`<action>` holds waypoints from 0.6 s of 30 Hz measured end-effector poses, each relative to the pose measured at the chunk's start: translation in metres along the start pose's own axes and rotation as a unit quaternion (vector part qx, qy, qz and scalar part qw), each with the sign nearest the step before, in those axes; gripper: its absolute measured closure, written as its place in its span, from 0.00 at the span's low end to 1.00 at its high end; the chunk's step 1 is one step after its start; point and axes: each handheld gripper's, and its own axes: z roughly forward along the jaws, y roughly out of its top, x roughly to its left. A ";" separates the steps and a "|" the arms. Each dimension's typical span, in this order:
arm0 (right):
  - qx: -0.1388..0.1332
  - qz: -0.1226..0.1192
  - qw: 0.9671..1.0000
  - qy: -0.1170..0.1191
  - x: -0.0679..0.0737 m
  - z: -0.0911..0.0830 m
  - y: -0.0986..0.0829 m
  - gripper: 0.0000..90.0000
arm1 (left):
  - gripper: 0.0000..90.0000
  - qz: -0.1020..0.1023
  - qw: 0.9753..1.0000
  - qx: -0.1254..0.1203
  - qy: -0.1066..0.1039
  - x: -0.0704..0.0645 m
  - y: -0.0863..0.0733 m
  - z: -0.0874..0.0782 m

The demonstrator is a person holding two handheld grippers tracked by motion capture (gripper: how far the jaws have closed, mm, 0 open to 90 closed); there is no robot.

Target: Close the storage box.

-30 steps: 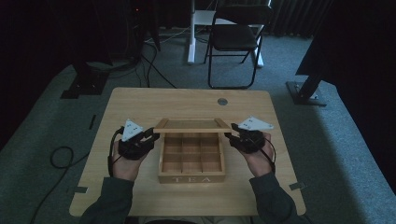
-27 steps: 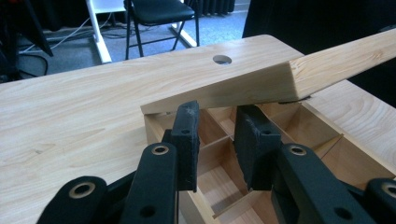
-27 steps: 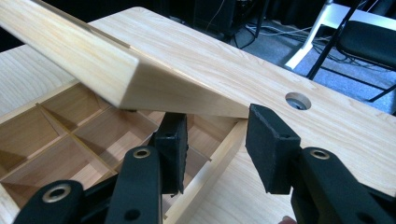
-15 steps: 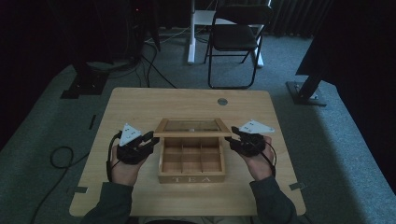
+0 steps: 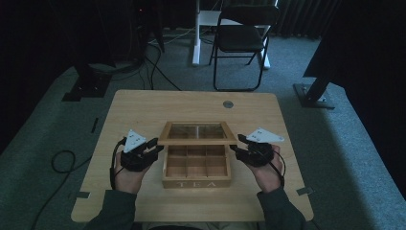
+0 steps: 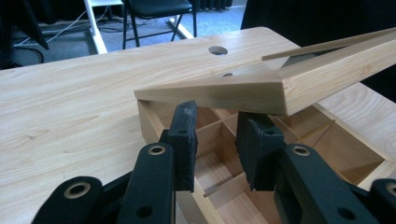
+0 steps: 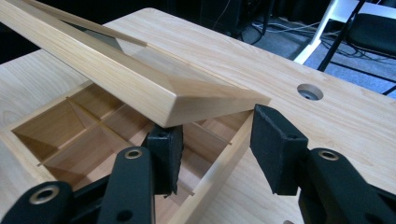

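At lower centre-left of the high view, the left hand-held gripper point(image 5: 152, 145) has its jaws spread, tips under the raised lid point(image 5: 197, 133) of the wooden box point(image 5: 196, 168). At lower centre-right, the right hand-held gripper point(image 5: 236, 143) is likewise spread, straddling the box's side wall beneath the lid's corner. The box sits mid-counter point(image 5: 143, 110), front marked "TEA". Whether the pads touch the lid is hard to tell. The person's forearms are cut off at the bottom edge.

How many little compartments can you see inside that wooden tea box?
6 show in the high view of the light wooden tea box: two rows of three in front of the raised glass-paned lid. More may be hidden under the lid.
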 end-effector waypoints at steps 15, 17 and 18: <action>0.000 0.013 1.000 0.021 0.010 -0.009 -0.002 0.56 | 0.76 -0.005 1.000 0.002 -0.002 -0.001 -0.007 0.001; -0.001 0.013 1.000 0.020 0.011 -0.009 -0.003 0.56 | 0.73 -0.006 1.000 0.003 -0.001 -0.001 -0.007 0.001; 0.000 0.012 1.000 0.019 0.011 -0.009 -0.003 0.56 | 0.72 -0.008 1.000 0.004 -0.002 -0.001 -0.008 0.000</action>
